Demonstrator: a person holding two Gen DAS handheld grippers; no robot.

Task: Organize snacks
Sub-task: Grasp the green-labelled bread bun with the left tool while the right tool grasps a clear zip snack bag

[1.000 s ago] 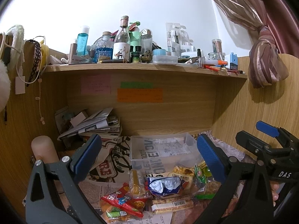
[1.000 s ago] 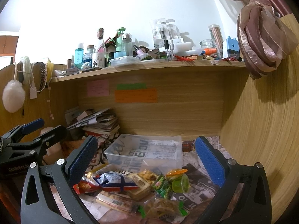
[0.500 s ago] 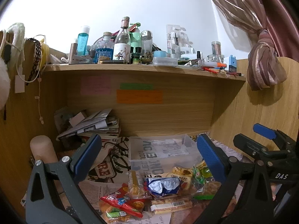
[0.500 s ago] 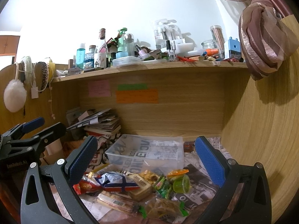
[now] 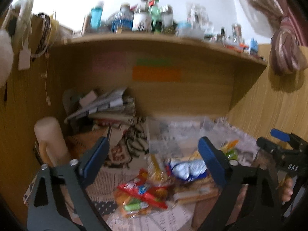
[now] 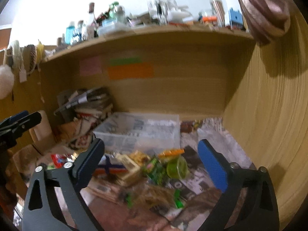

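Snacks [image 5: 154, 184] lie in a loose heap on the newspaper-covered counter [image 5: 107, 182], just in front of a clear plastic bin [image 5: 173, 132] that stands against the back of the wooden alcove.

In the left wrist view, the picture is now smeared with motion where it was sharp half a second ago, and the heap sits higher and larger in the frame: the left gripper [image 5: 154, 154] has dipped toward the pile. Its blue pads have just drawn a little closer together, yet nothing lies between them; it is released and holds nothing. A red wrapped packet [image 5: 142, 191] and a blue-and-silver bag [image 5: 187, 170] lie right below it. At the far right a hand [image 5: 286, 190] carries the other tool.

In the right wrist view, the same blur and the same downward tip appear. The right gripper [image 6: 152, 157] has also narrowed slightly, empty, with a green jelly cup [image 6: 177, 167] and a green wrapped sweet [image 6: 156, 168] beneath its span. The bin [image 6: 138, 130] looks empty of snacks as far as the blur allows.

Both tools seem to be starting their first reach, so the sorting is likely only beginning.
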